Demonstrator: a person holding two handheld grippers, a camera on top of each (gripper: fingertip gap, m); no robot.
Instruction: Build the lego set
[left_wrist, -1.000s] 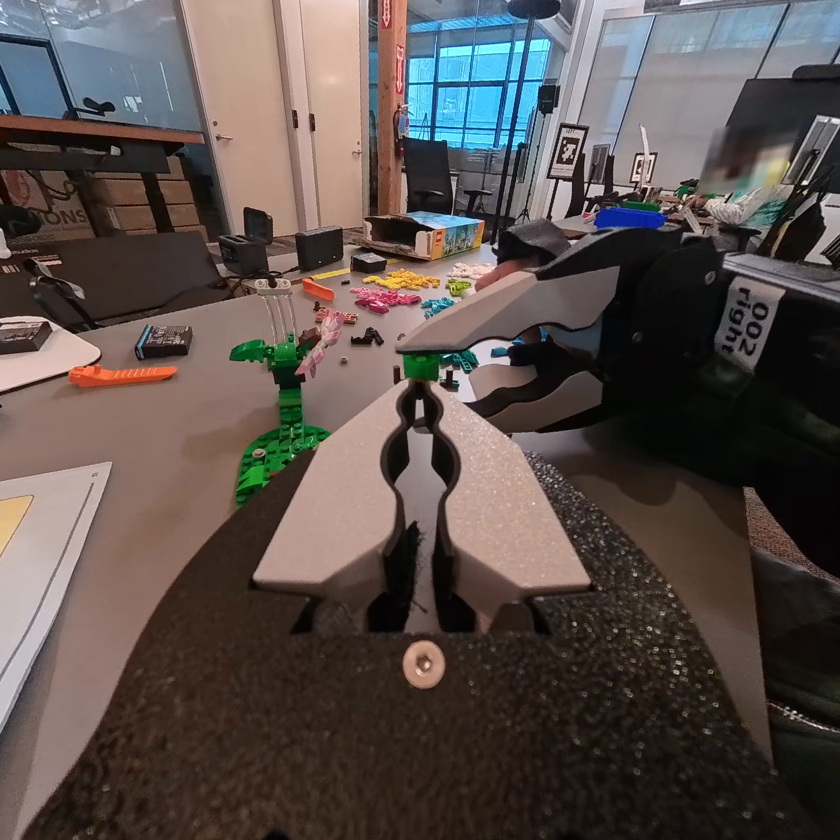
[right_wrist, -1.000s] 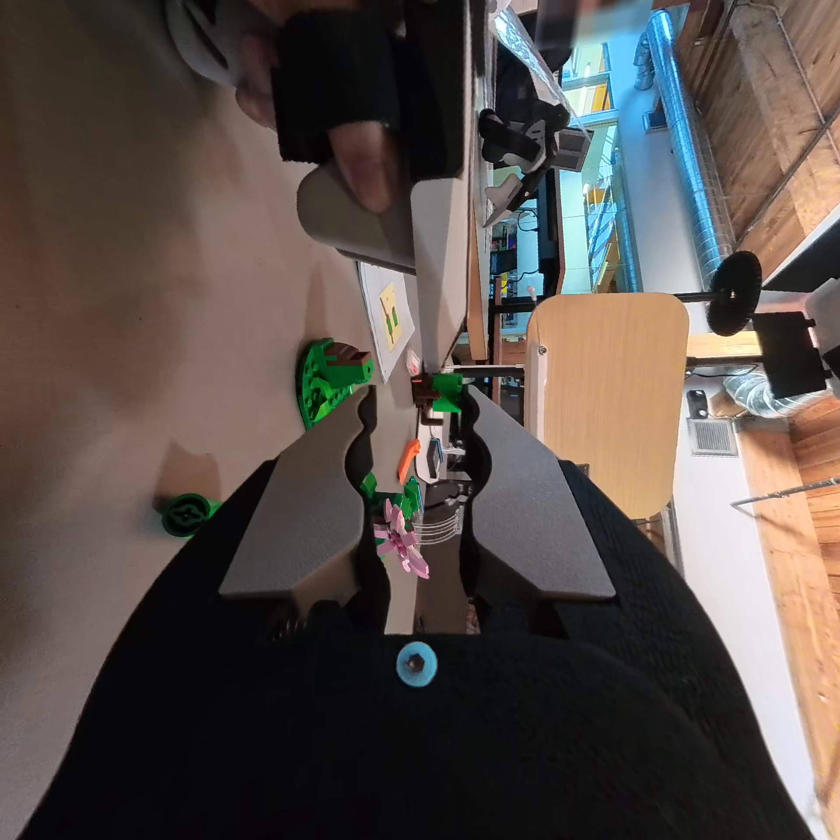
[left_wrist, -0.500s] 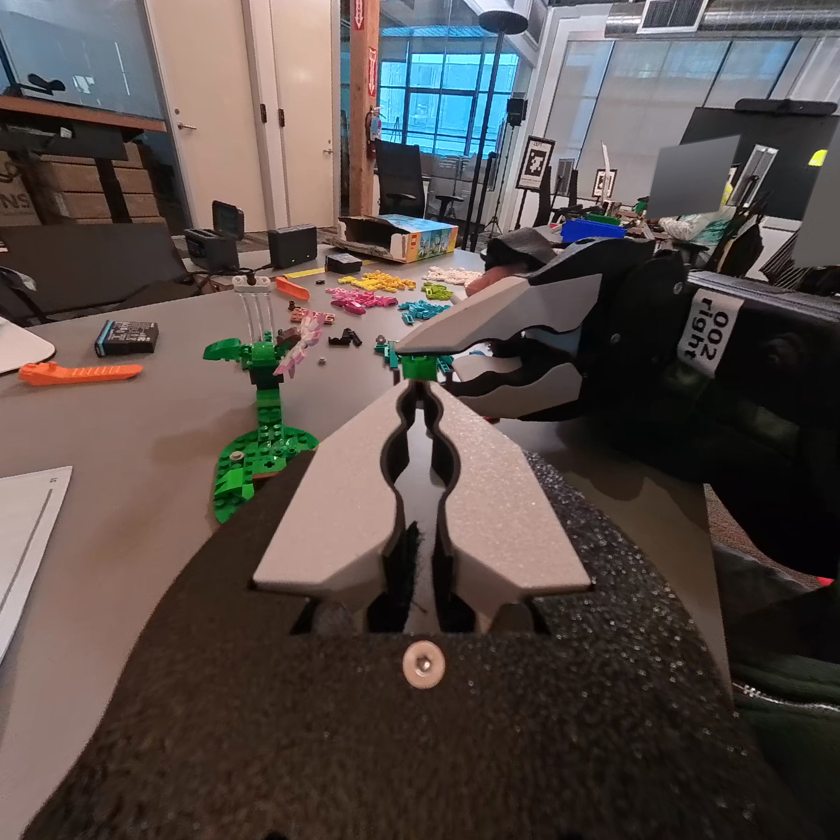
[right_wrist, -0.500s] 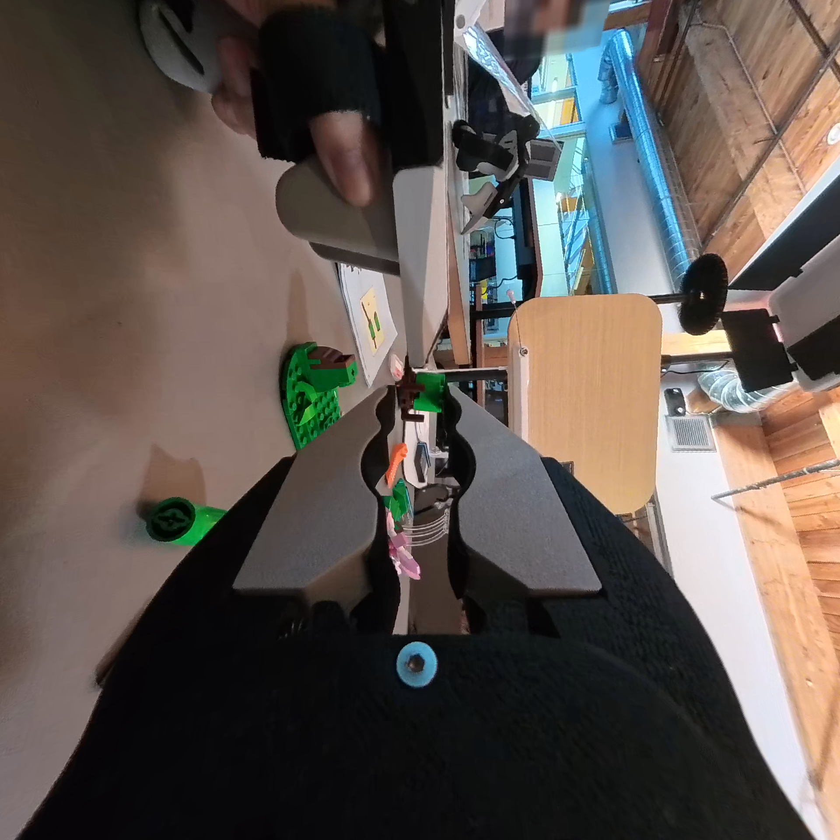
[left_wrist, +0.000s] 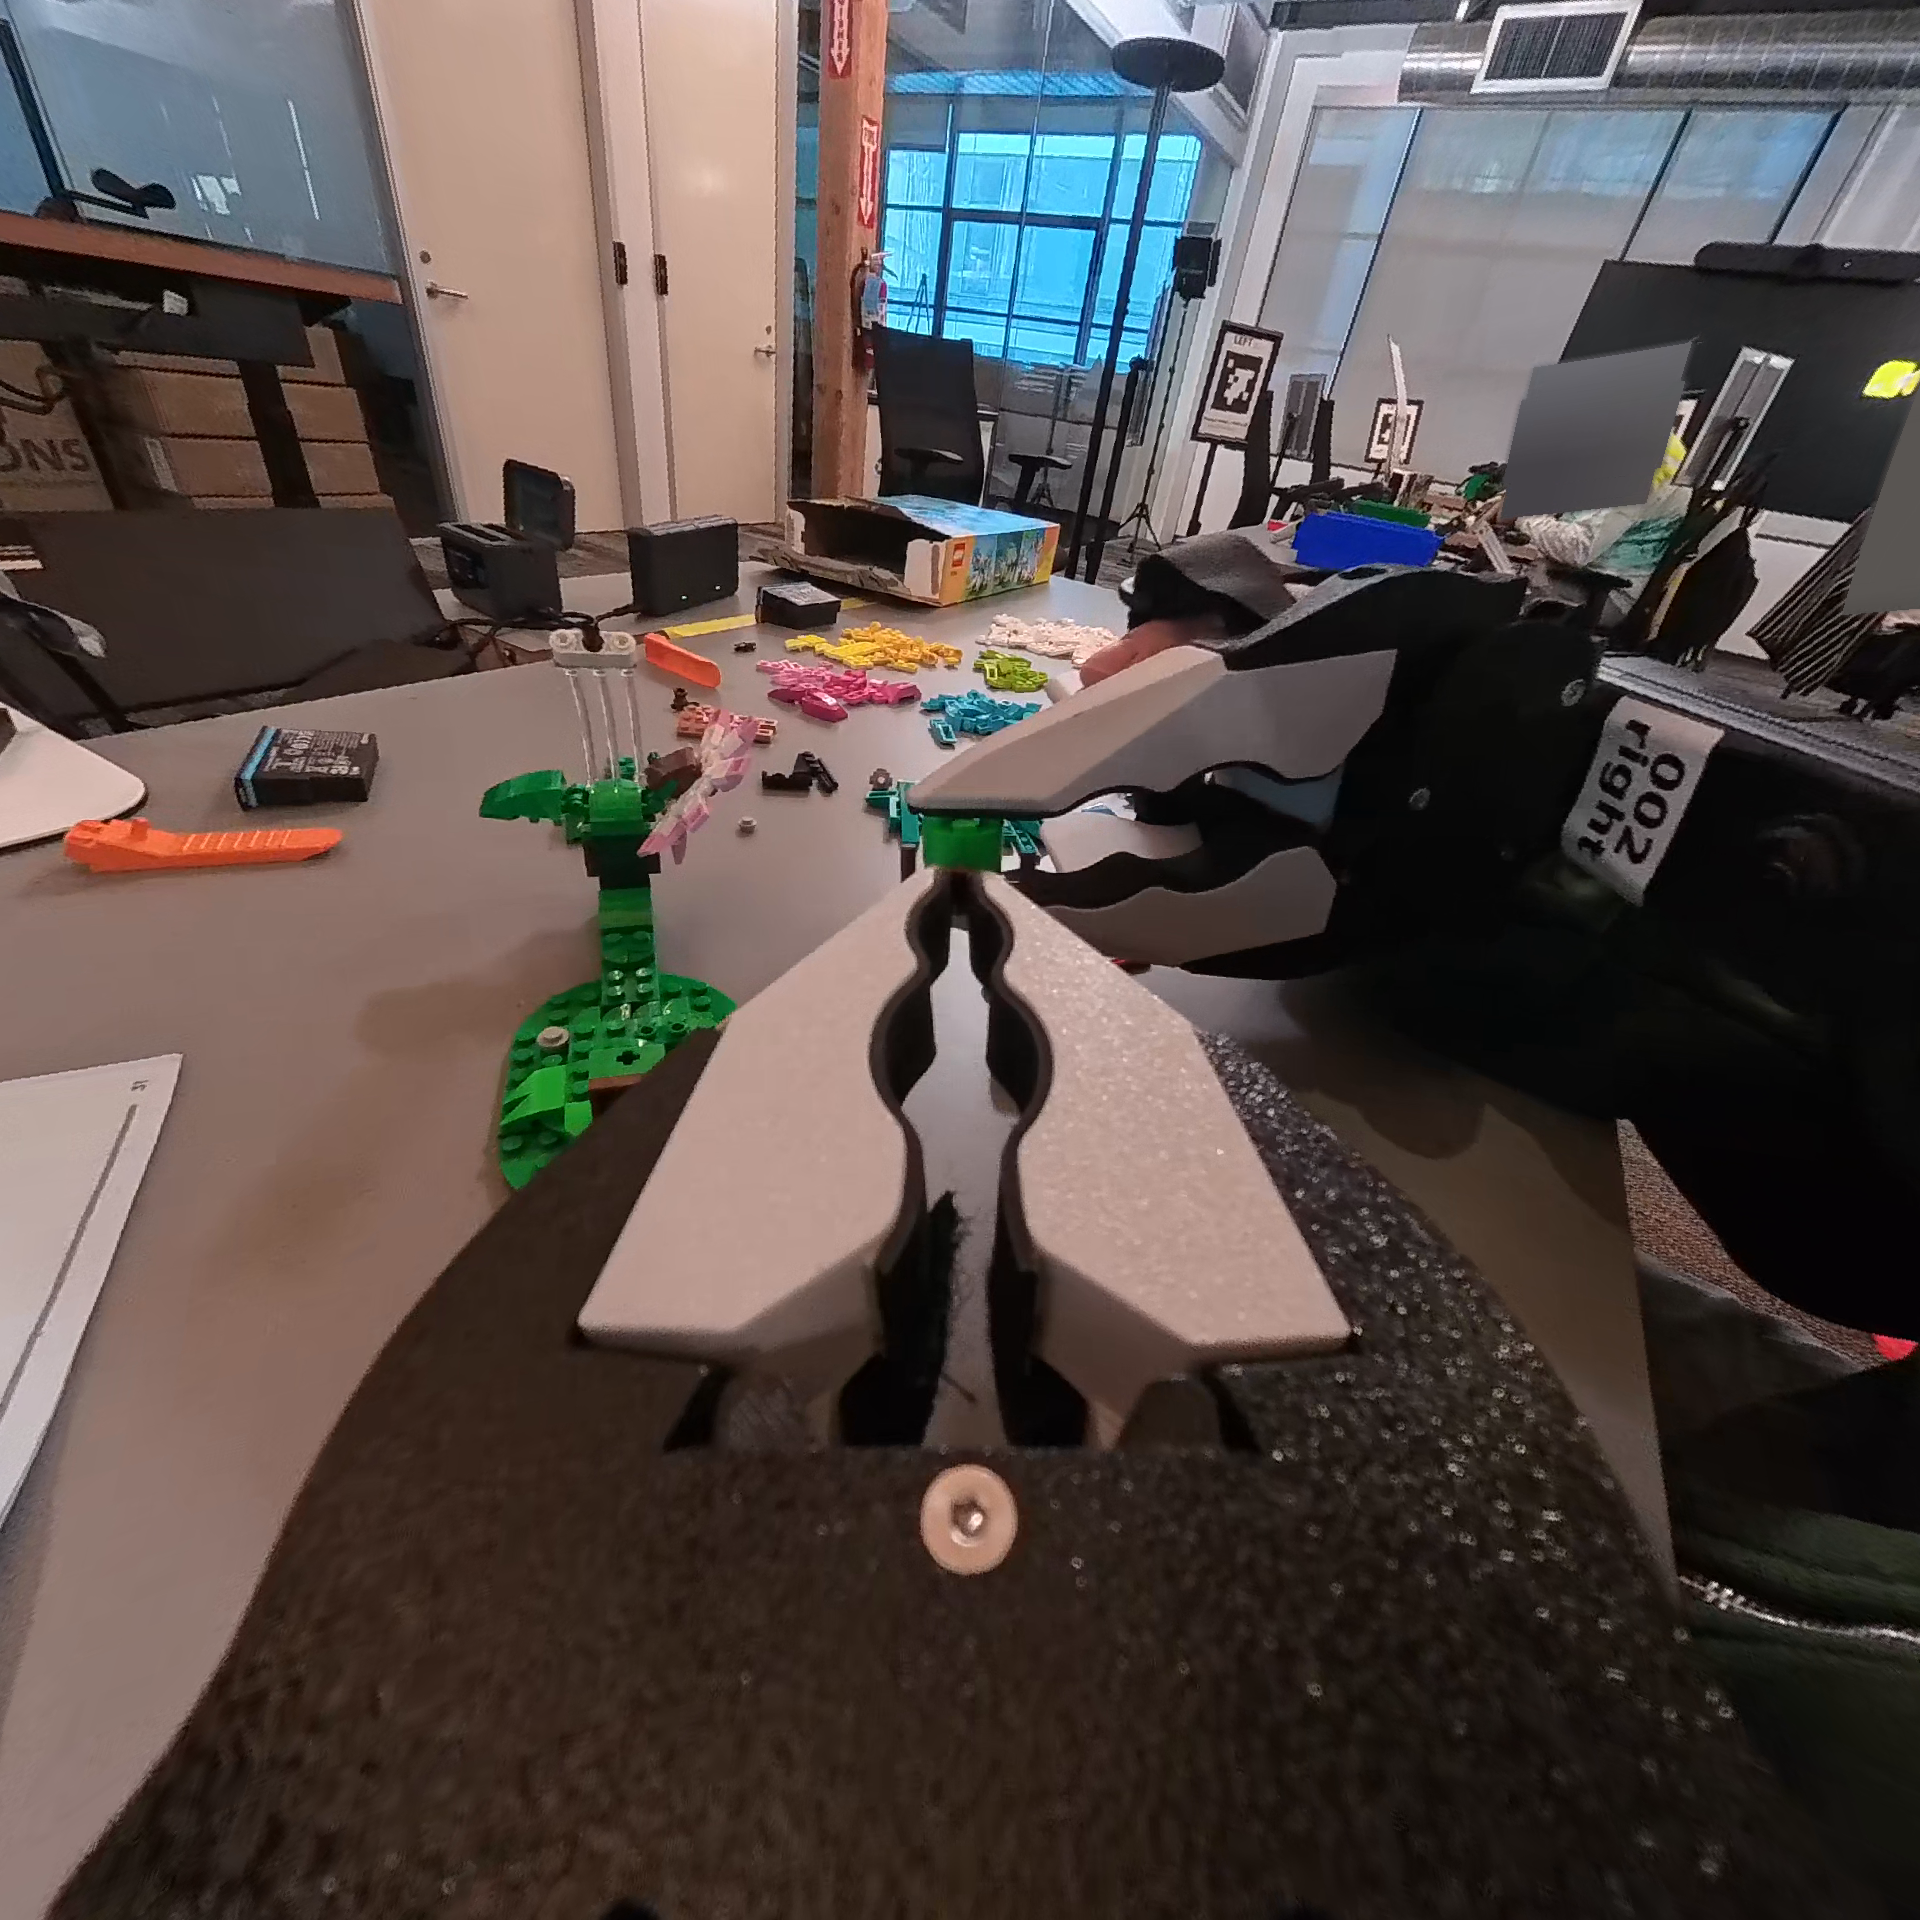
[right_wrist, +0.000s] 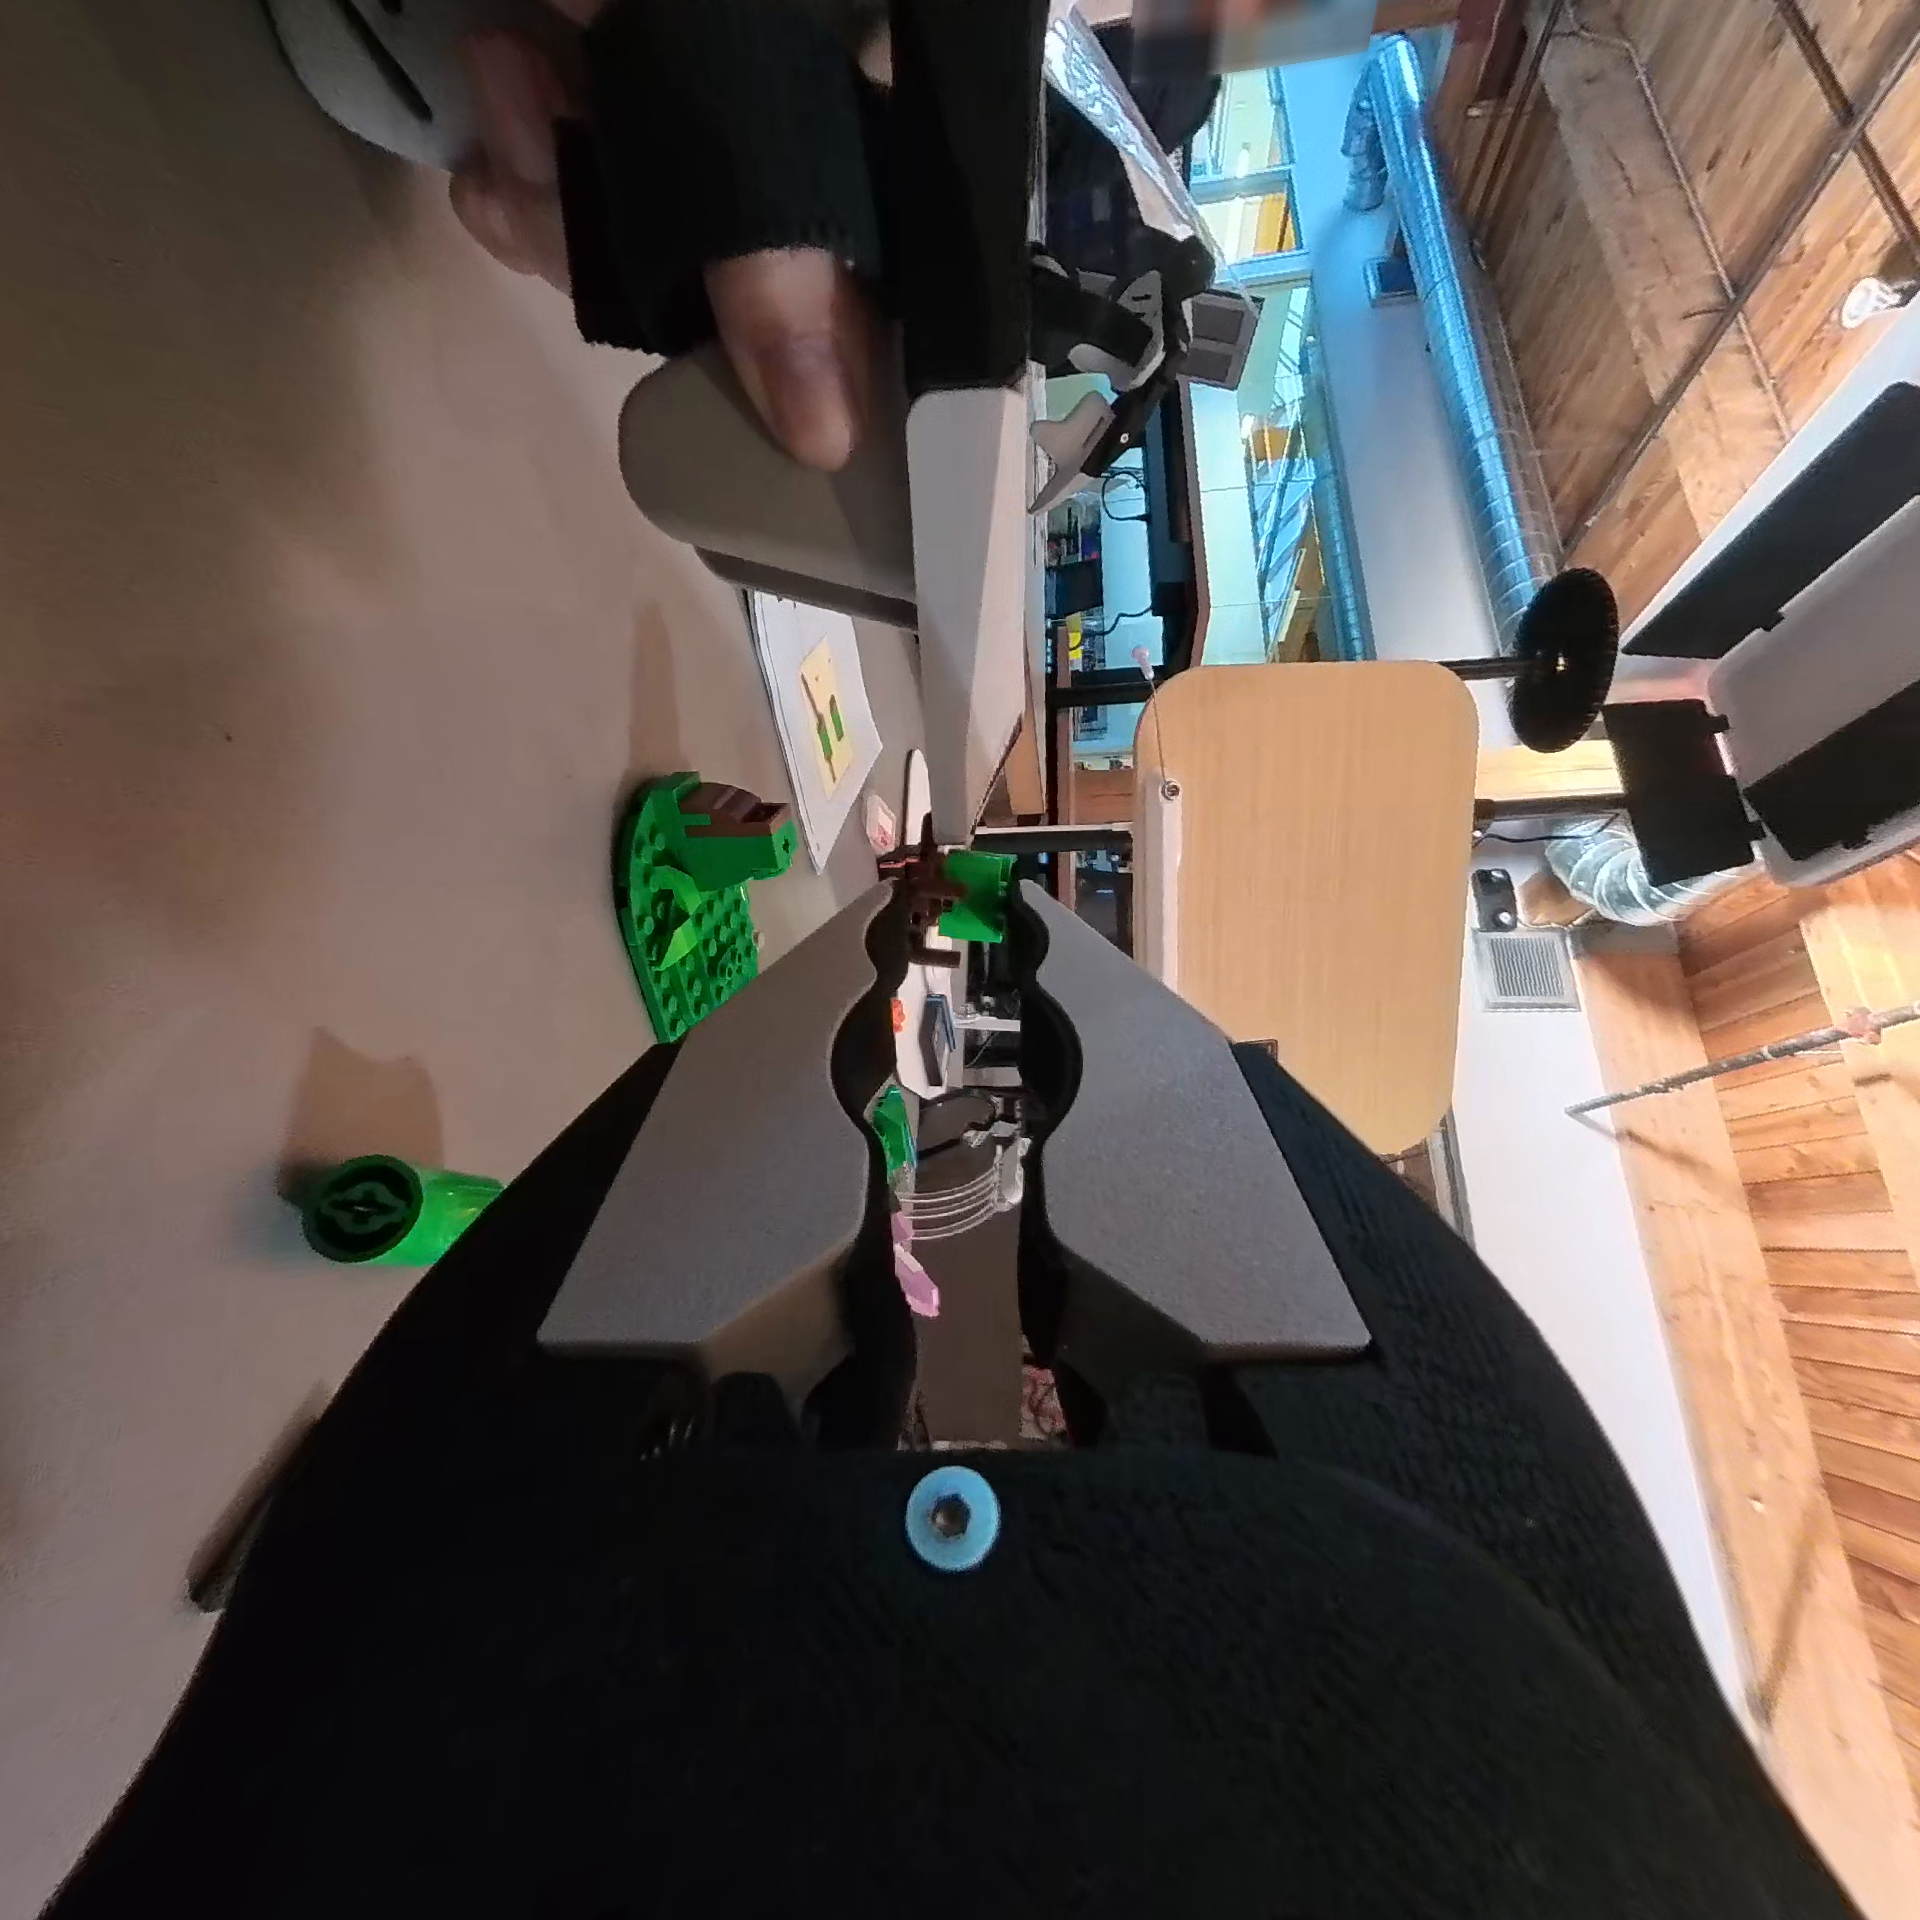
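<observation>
My left gripper (left_wrist: 961, 883) is shut on a small green piece (left_wrist: 961, 842) with a brown part under it, held above the table. My right gripper (right_wrist: 956, 894), rolled on its side, comes in from the right. Its fingers (left_wrist: 1091, 748) close on the same green piece (right_wrist: 977, 894) from above and below. The green plant build (left_wrist: 613, 935), with a pink flower and clear rods, stands on the grey table (left_wrist: 260, 987) to the left. In the right wrist view a green plate with a brown stub (right_wrist: 696, 904) lies beyond my fingers.
Sorted piles of loose bricks (left_wrist: 862, 665) and the set's box (left_wrist: 925, 540) lie at the back. An orange brick separator (left_wrist: 197, 842) and a black box (left_wrist: 307, 764) are at the left. An instruction page (left_wrist: 62, 1195) lies near left. A green round piece (right_wrist: 374, 1210) lies on the table.
The right gripper's fingers have narrowed from open to closed around the green piece held by the left gripper. Both grippers shifted slightly; the plant build has not moved.
</observation>
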